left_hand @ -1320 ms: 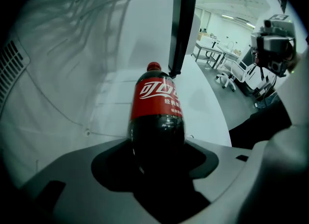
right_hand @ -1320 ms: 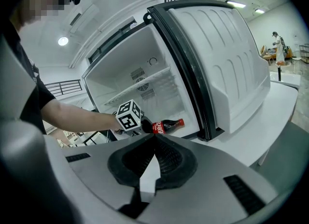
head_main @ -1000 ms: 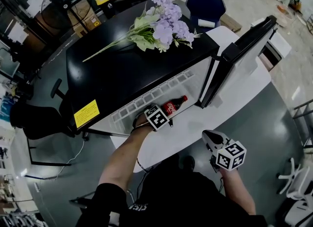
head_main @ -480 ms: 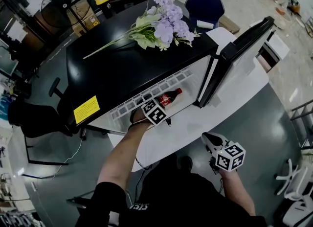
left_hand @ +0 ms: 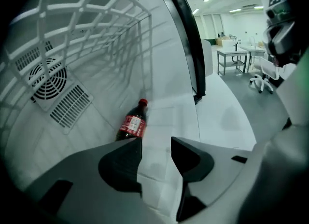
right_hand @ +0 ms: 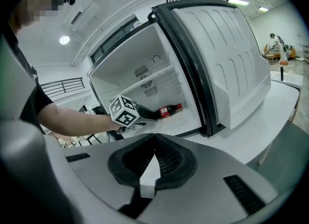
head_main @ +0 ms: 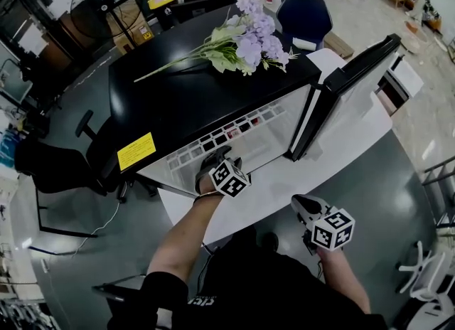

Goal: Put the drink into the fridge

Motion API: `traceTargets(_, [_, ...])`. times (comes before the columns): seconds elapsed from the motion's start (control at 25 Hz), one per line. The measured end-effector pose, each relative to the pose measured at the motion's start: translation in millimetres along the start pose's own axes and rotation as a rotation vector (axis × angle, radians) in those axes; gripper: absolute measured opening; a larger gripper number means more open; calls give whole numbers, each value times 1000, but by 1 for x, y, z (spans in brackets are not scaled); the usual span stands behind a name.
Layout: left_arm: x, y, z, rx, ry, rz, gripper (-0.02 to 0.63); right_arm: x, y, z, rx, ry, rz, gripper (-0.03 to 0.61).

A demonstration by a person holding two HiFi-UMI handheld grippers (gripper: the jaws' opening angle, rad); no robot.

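White plastic lines the inside of the fridge (head_main: pixel 178 101), which stands on a pale counter (head_main: pixel 284 186) with its door (head_main: pixel 348 83) swung wide to the right. A bunch of lilac artificial flowers (head_main: pixel 249 40) lies across its black top, and a yellow sticker (head_main: pixel 136 151) shows near the front left corner.

The drink (left_hand: pixel 133 125), a dark cola bottle with a red cap and red label, lies on its side on the fridge floor, cap pointing toward the back wall. A wire shelf (left_hand: pixel 96 20) spans the compartment above it, and a round fan grille (left_hand: pixel 48 80) sits in the rear wall to its left.

The left hand-held gripper (left_hand: pixel 156 146) reaches into the opening with its jaws spread moderately and nothing between them. The bottle's base is hidden behind the left jaw, so I cannot tell whether they touch.

The right hand-held gripper (right_hand: pixel 154 167) hangs back outside the fridge, low over the counter's edge near the person's body, jaws pressed together and empty. From its side the bottle is seen just inside the doorway, close to the front lip.
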State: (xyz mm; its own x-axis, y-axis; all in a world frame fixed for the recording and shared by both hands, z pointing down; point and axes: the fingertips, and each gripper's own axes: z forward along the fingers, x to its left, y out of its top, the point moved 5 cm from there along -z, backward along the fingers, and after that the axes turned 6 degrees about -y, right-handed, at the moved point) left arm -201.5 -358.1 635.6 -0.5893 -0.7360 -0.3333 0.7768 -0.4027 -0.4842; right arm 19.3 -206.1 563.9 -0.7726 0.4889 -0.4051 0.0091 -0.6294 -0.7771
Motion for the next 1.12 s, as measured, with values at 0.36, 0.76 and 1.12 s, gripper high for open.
traceTargets(0.36, [-16,-14,-32,-64,-20,-152,178,15,4,-10,-16,44,-45,15])
traceTargets(0.76, [-42,-27,-88,-151,-6,-320,154,34,-1,-39,-71,98,-84,15])
traceTargets(1.12, [-45,-40,-167,-332,22,-453,143,73,12,-35,-139,201,-154,15])
